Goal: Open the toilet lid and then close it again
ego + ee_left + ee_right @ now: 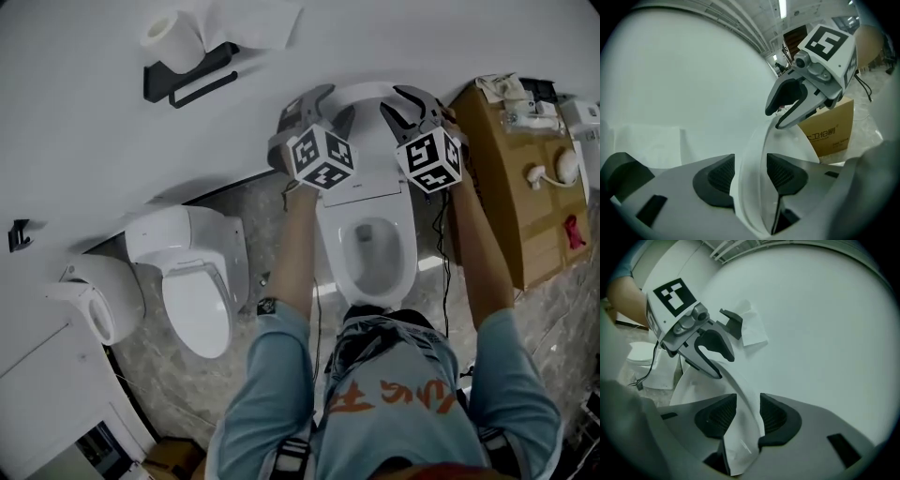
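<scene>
The white toilet (375, 248) stands in front of me with its lid (361, 91) raised upright toward the wall. My left gripper (305, 103) straddles the lid's left top edge and my right gripper (412, 103) straddles its right top edge. In the left gripper view the lid's edge (754, 154) runs between the left gripper (750, 176) pads with small gaps either side; the right gripper (776, 117) shows beyond. In the right gripper view the lid (740, 390) passes between the right gripper (743, 416) pads, loosely, with the left gripper (723, 365) further along.
A second toilet (197, 281) and another white fixture (94, 300) stand to the left. A black paper holder (187, 80) with a roll (169, 33) hangs on the wall. A cardboard box (511, 187) with small items on top stands close on the right.
</scene>
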